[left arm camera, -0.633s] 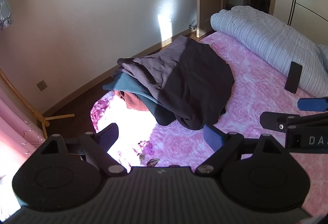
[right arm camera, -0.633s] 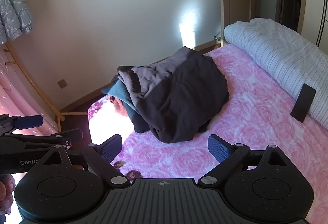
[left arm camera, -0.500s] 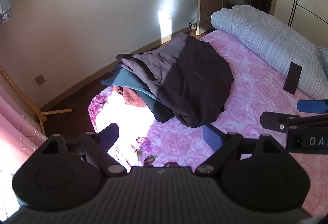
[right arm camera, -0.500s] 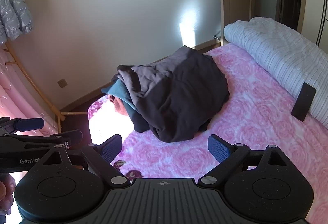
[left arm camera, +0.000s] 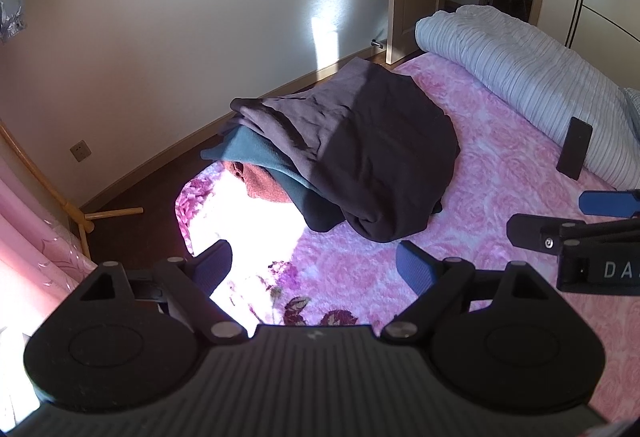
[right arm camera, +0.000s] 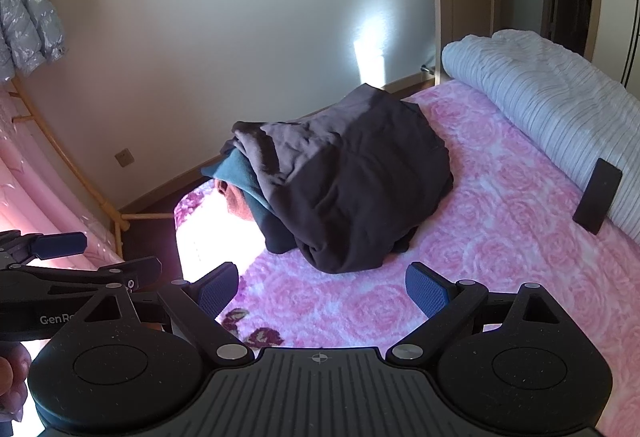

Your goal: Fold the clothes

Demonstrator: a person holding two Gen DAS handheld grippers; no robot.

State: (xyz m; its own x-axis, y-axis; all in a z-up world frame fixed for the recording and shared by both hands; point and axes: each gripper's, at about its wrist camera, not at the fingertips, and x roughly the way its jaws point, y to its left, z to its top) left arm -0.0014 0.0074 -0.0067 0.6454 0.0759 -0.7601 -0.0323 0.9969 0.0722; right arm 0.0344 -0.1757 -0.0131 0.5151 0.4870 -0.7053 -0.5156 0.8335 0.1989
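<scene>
A pile of clothes lies on the pink rose-patterned bed (left arm camera: pixel 500 173): a dark brown garment (left arm camera: pixel 376 157) on top, a teal one (left arm camera: pixel 256 157) and a rust-red one (left arm camera: pixel 264 185) under it. The same pile shows in the right wrist view, with the dark garment (right arm camera: pixel 352 189) over the teal one (right arm camera: pixel 240 173). My left gripper (left arm camera: pixel 316 265) is open and empty, above the bed short of the pile. My right gripper (right arm camera: pixel 322 287) is open and empty, also short of the pile. Each gripper shows at the edge of the other's view.
A rolled striped white duvet (left arm camera: pixel 520 77) lies along the bed's right side, with a black phone-like slab (left arm camera: pixel 574 149) leaning on it. A bright sun patch (left arm camera: pixel 248 221) falls on the bed's near left corner. A wooden rack (left arm camera: pixel 80 213) and pink curtain stand at left.
The left wrist view has shifted slightly, the pile sitting a little lower and nearer. The right wrist view is almost unchanged. Both grippers stay open.
</scene>
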